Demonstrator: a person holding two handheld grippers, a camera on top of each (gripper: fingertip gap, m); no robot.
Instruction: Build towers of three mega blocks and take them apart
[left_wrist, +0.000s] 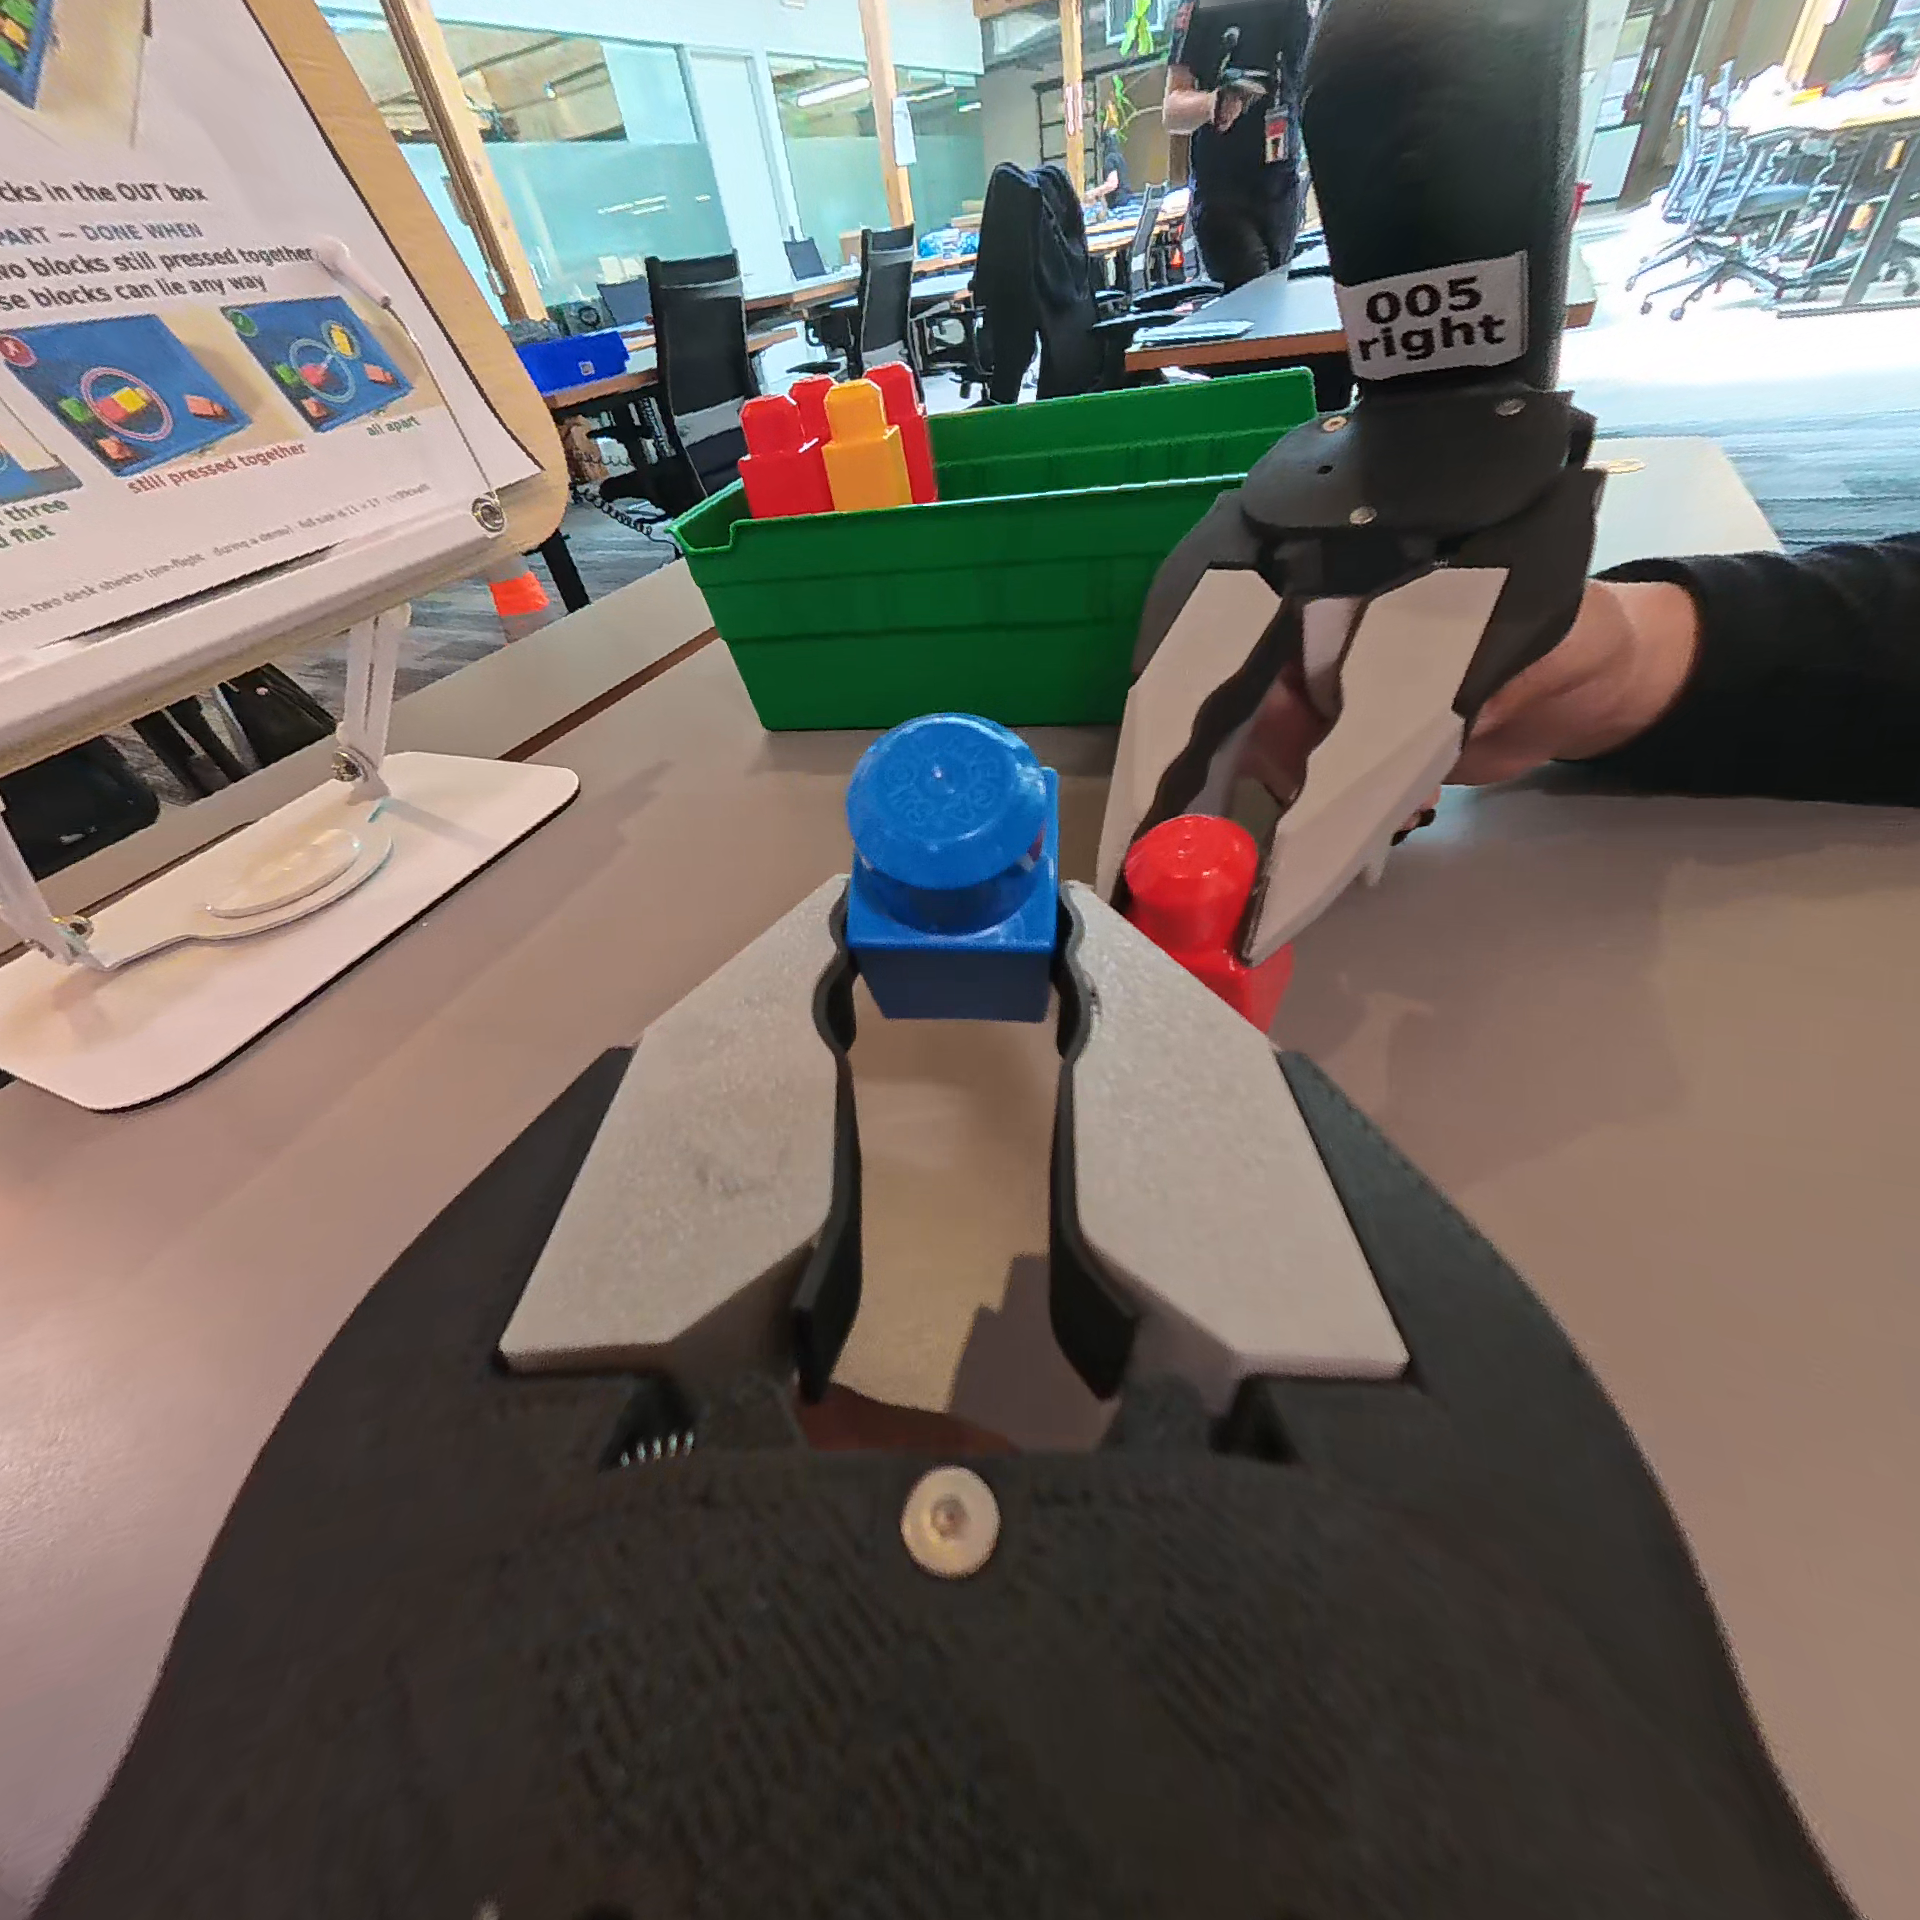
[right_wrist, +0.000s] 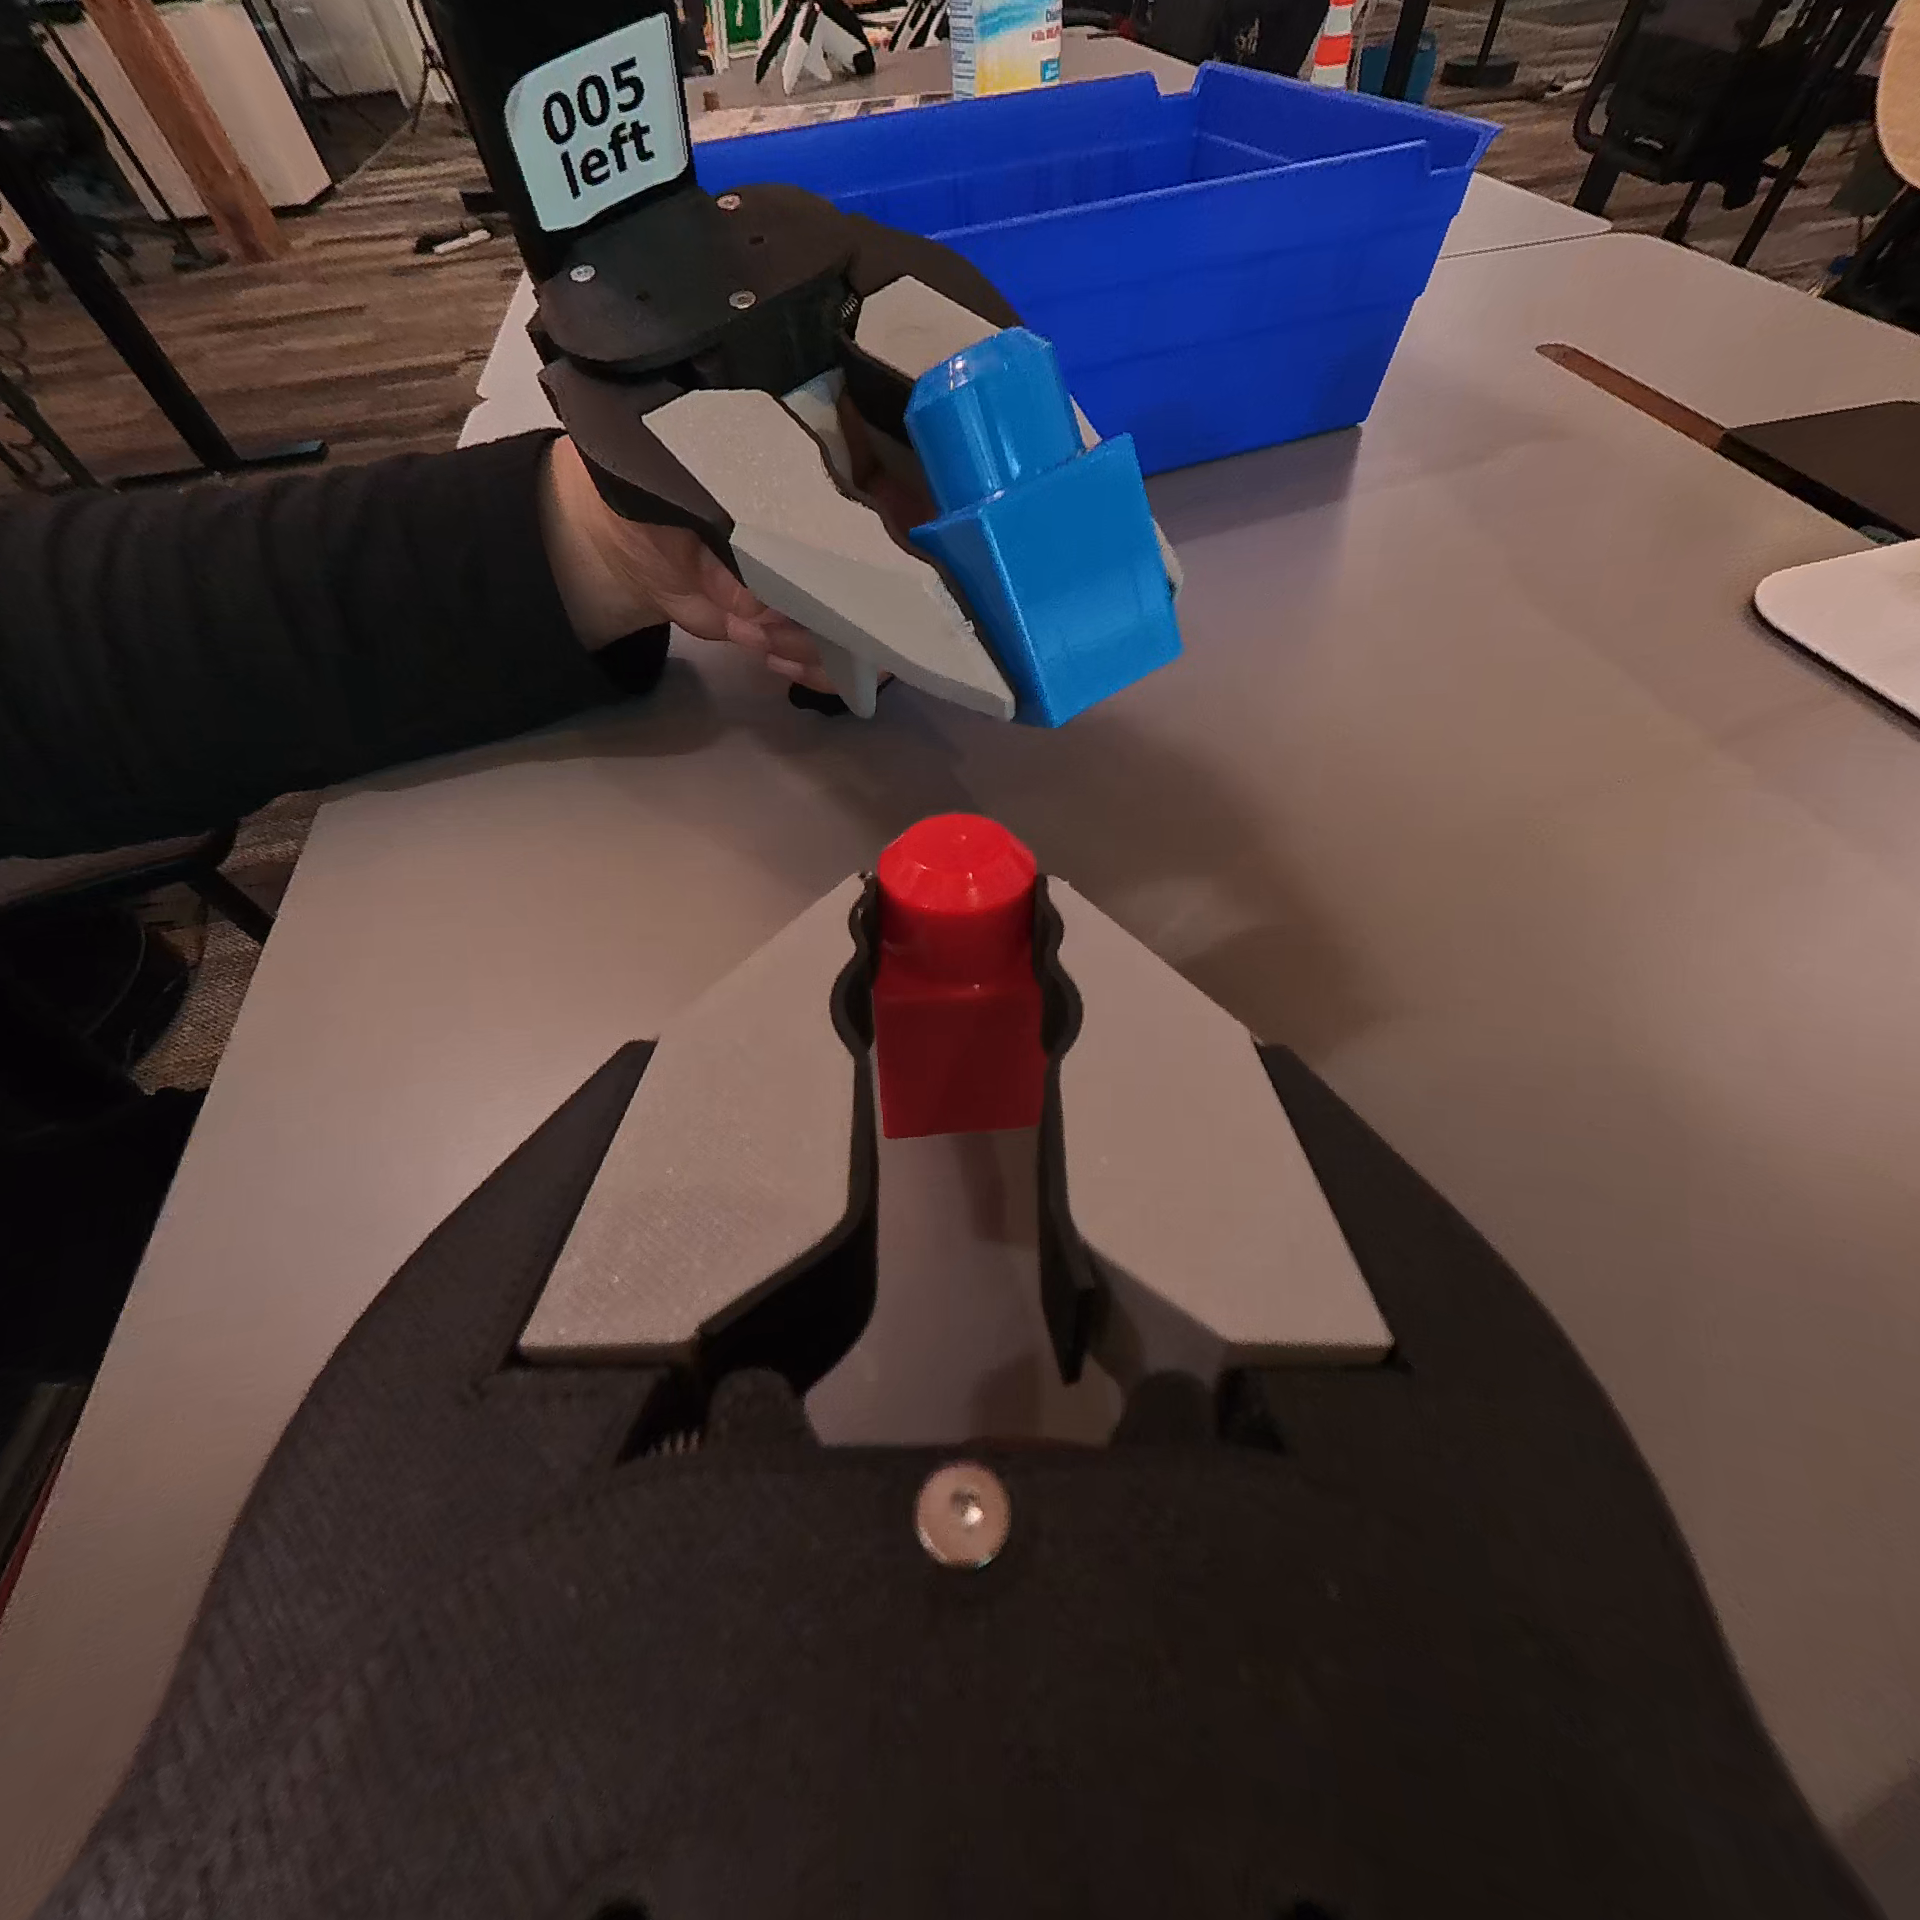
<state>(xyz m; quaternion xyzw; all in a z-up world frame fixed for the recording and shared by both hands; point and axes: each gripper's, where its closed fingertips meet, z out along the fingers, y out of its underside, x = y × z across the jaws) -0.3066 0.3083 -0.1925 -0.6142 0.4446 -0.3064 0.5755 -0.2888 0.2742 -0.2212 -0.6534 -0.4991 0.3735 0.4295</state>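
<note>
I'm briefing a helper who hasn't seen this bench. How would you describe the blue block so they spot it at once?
Start at the grey table, in front of the blue bin. There the left gripper is clamped on the blue block, a single-stud piece held off the table. The one beside it, in the right gripper, is red.

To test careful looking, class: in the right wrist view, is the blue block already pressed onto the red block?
No: the blue block sits apart from the red block, each in its own gripper.

White instruction stand (left_wrist: 260, 883) left; office chairs (left_wrist: 707, 343), standing person (left_wrist: 1236, 135) behind.
</note>
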